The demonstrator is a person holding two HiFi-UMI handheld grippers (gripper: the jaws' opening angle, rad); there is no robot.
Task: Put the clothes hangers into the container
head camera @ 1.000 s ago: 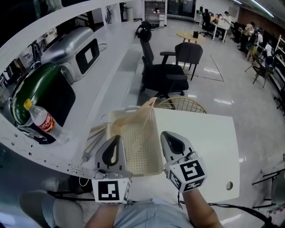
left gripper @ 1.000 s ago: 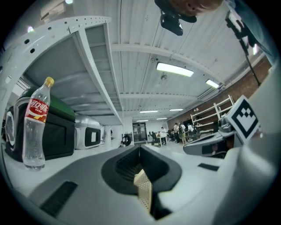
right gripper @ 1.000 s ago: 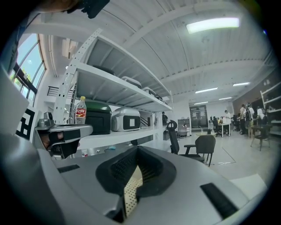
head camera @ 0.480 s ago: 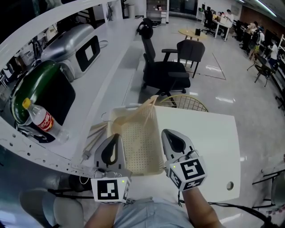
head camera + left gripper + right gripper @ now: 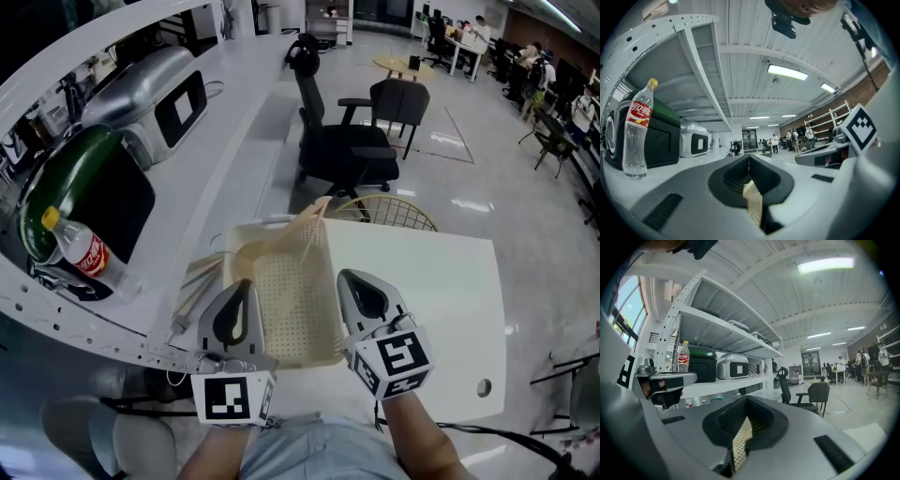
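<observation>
On the white table in this open office, left gripper and right gripper each clamp the perforated basket, positioning it, clothes hangers lying just left; next, probably, let go and grab one.

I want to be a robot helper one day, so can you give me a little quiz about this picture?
1. True or false: the clothes hangers already lie inside the basket.
2. Where does the bottle stand? A) on the white table B) on the shelf C) on the black chair
3. Fill in: the fingers of the left gripper and the right gripper are both shut on the ____.
Key: 1 false, they lie beside it; 2 B; 3 basket.
</observation>
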